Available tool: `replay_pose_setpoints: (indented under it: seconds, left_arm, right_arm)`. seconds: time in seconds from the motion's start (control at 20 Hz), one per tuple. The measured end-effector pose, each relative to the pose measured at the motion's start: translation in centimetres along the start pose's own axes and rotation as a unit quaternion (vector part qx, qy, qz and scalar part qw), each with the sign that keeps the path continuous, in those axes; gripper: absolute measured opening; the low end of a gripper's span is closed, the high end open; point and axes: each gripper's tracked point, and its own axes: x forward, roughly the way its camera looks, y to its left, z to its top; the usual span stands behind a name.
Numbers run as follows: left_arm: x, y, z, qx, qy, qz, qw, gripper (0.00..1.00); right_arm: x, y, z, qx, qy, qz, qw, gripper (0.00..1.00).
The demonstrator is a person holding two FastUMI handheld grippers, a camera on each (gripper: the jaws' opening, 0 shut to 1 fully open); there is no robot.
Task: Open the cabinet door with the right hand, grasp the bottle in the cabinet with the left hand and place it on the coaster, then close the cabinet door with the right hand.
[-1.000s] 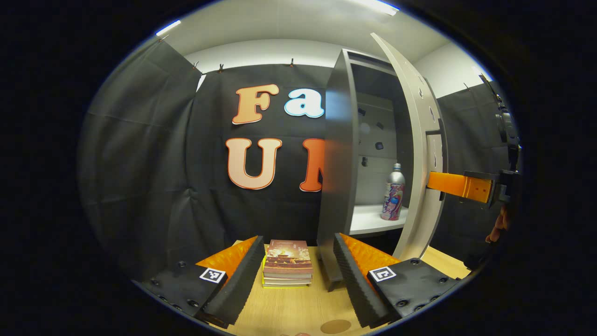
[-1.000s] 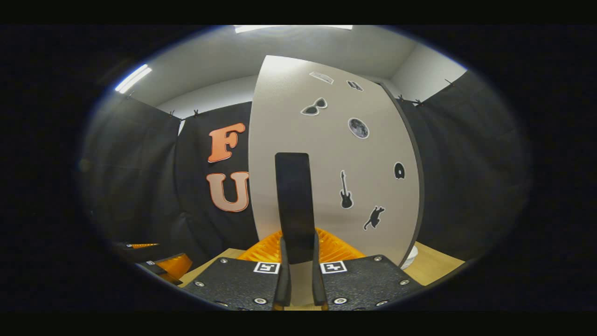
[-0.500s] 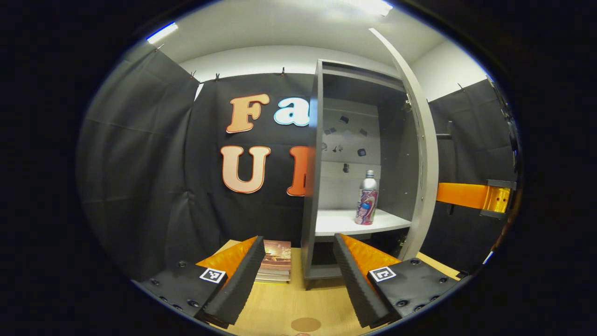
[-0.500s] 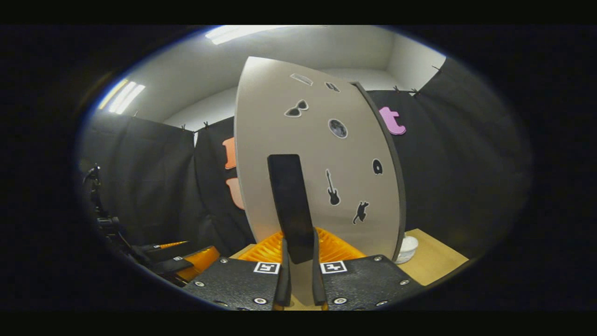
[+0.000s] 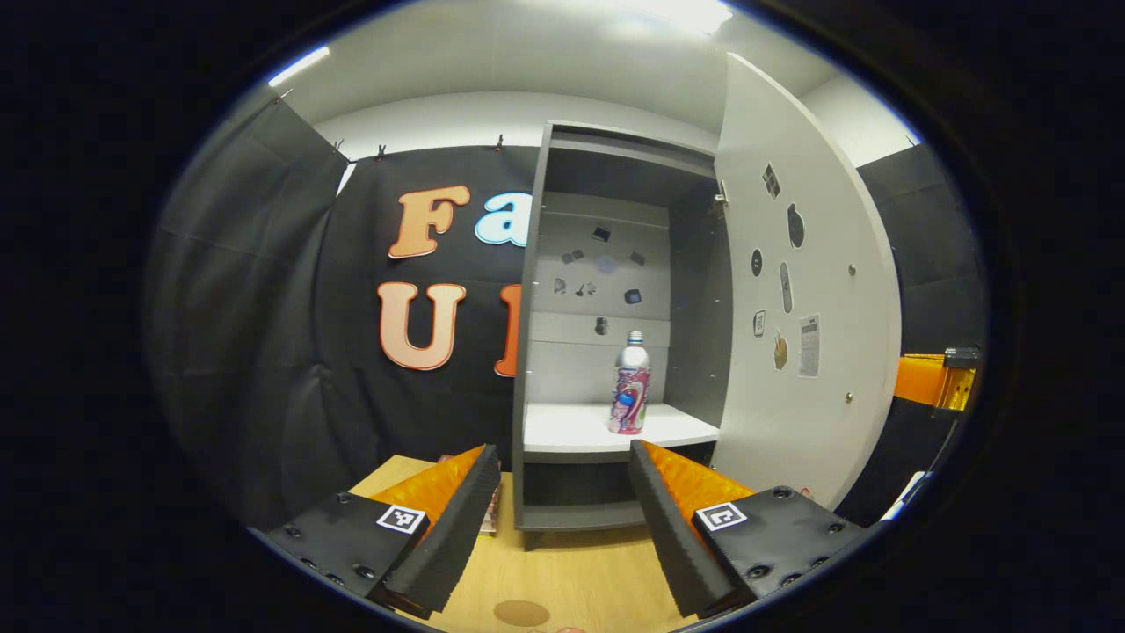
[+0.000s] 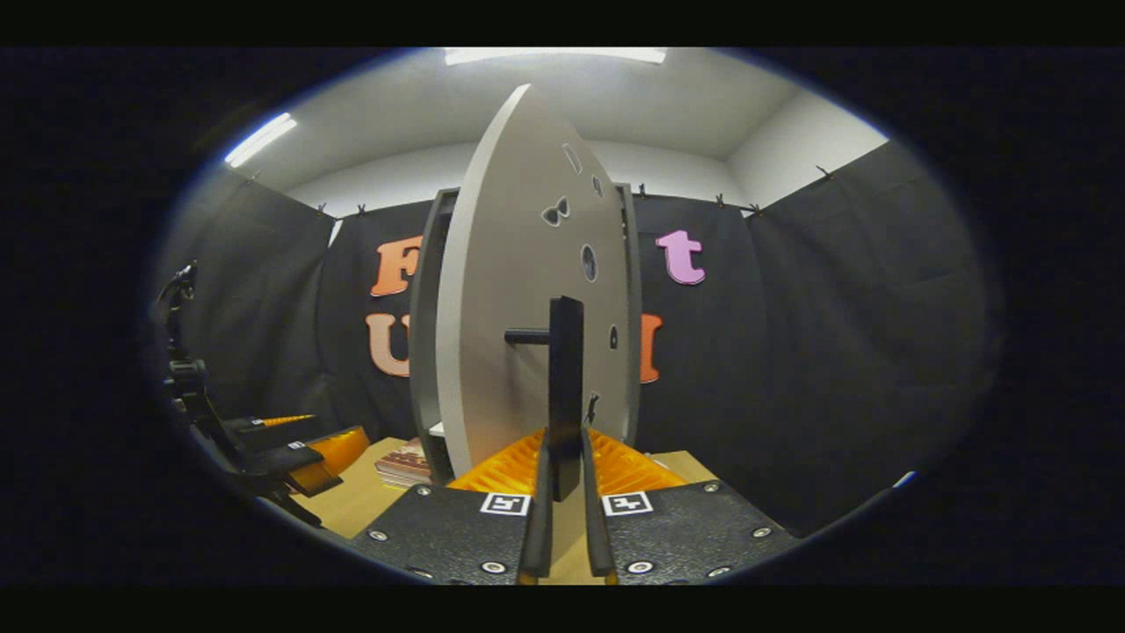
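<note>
Bottle (image 5: 630, 389): upright on white shelf (image 5: 580, 428) inside cabinet (image 5: 536, 352), toward right of shelf, clear of walls. Looks like metal with smooth printed wrap: likely rigid, light, slippery, easily tipped. Best hold: mid-body, below narrowing neck, fingers square to sides. Left gripper (image 5: 562, 519): fingers spread wide, empty, well short of shelf. Cabinet door (image 5: 804, 290) swung fully open. Right gripper (image 6: 562, 527): fingers narrow, clamped on door handle (image 6: 565, 387). Coaster (image 5: 520, 613) on counter (image 5: 571, 576), near left gripper.

Stack of books (image 6: 404, 463) on the wooden table (image 5: 571, 580)
</note>
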Motion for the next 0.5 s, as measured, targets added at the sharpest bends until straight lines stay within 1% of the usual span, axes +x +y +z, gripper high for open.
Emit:
replay_pose_setpoints:
  seconds: [0.15, 0.2, 0.25, 0.35, 0.4, 0.45, 0.5]
  left_arm:
    - [0.4, -2.5, 0.8, 0.000, -0.009, -0.022, 1.000, 0.96]
    - [0.6, -3.2, 0.7, 0.002, -0.009, -0.028, 1.000, 0.94]
    - [0.7, -3.8, 0.7, 0.002, -0.010, -0.033, 0.999, 0.94]
    - [1.0, -4.7, 0.3, 0.001, -0.006, -0.043, 0.999, 0.94]
    - [1.0, -5.0, 0.2, 0.001, -0.005, -0.045, 0.999, 0.96]
    - [1.0, -5.4, 0.1, 0.002, -0.003, -0.046, 0.999, 0.97]
    - [1.0, -5.5, 0.1, 0.004, -0.003, -0.047, 0.999, 0.98]
  right_arm:
    - [-0.3, -4.1, 0.2, -0.005, 0.001, -0.032, 0.999, 0.12]
    - [-0.8, -5.7, 0.0, -0.006, 0.000, -0.041, 0.999, 0.07]
    - [-1.2, -6.9, -0.1, -0.006, -0.001, -0.050, 0.999, 0.11]
    - [-1.6, -8.9, -0.2, -0.007, -0.003, -0.058, 0.998, 0.07]
    - [-1.6, -9.7, -0.3, -0.004, -0.003, -0.055, 0.998, 0.05]
    - [-1.9, -10.5, -0.3, 0.005, -0.004, -0.051, 0.999, 0.00]
    - [-2.0, -11.6, -0.5, 0.008, -0.003, -0.052, 0.999, 0.00]
